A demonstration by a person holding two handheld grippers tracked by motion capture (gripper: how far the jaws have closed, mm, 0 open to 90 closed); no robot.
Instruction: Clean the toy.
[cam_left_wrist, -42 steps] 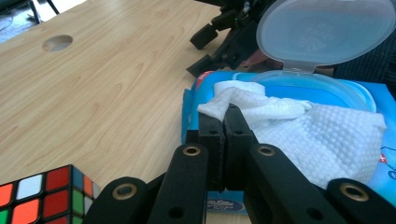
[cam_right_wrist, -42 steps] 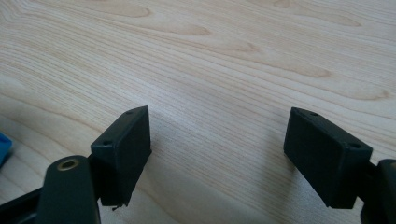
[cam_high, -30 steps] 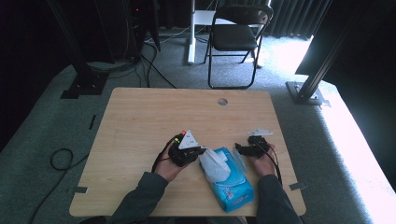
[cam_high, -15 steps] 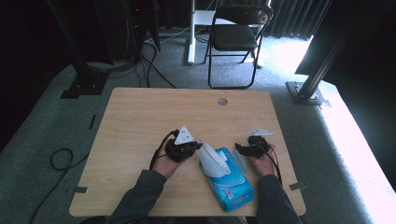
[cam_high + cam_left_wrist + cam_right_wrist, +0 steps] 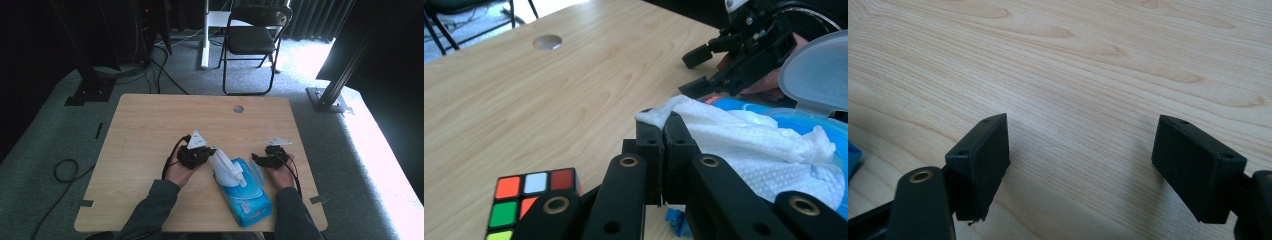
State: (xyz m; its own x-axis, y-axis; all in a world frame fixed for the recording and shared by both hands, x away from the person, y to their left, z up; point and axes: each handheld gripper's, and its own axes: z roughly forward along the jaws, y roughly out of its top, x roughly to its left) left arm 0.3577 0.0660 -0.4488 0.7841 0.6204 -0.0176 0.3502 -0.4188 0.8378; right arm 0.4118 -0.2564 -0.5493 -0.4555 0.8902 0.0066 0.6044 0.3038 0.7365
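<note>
Wipe (image 5: 744,135), white and crinkled, stands up out of the blue wipes pack (image 5: 244,200), which lies on the near middle of the wooden bench (image 5: 150,125), between the person's two hands. The left tongs (image 5: 663,131) are closed tight on the wipe's upper corner, jaws pressed together with the sheet drawn out toward them. In the left gripper view the pack's clear flip lid (image 5: 819,70) stands raised at the right, and a colour cube (image 5: 531,200) sits on the bench just beside the left tongs, showing orange, white, red and green squares. The pack carries print on its blue wrapper, too small and blurred to read; no brand can be made out.

The right tongs (image 5: 1080,160) are wide open, holding nothing, low over bare wood just right of the pack; a sliver of blue shows at the left edge of the right gripper view. In the high view the right hand (image 5: 280,172) rests on the bench beside the pack. A round grommet hole (image 5: 238,108) sits near the bench's far edge, and a black folding chair (image 5: 252,40) stands beyond it.
</note>
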